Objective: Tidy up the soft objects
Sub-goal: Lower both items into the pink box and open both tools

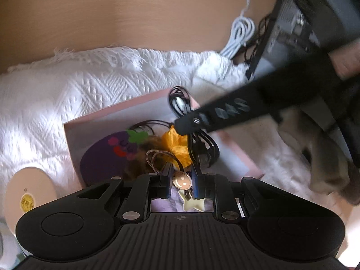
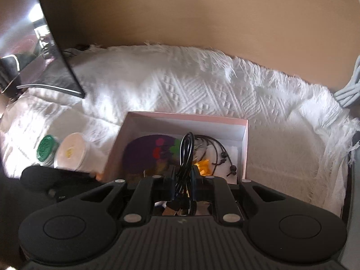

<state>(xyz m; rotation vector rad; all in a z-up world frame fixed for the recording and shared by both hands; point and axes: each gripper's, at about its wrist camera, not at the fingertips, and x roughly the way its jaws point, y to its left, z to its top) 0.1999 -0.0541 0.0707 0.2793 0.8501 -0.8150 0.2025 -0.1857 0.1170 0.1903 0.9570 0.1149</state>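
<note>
Holding a smiley-face charm with loop cords between its fingers, my left hand-held gripper hangs over an open pink box. My right hand-held gripper is clenched on a coiled black cable above the same box. Inside lie a purple plush and yellow fabric. The box sits on a white textured cloth covering the worktop.

We see a white textured cloth w/ fringed edge over a tan tabletop. Coiled white cable sits past the cloth's far edge. Two round lidded tubs, green lid & white lid, touch each other; dark monitor behind them
</note>
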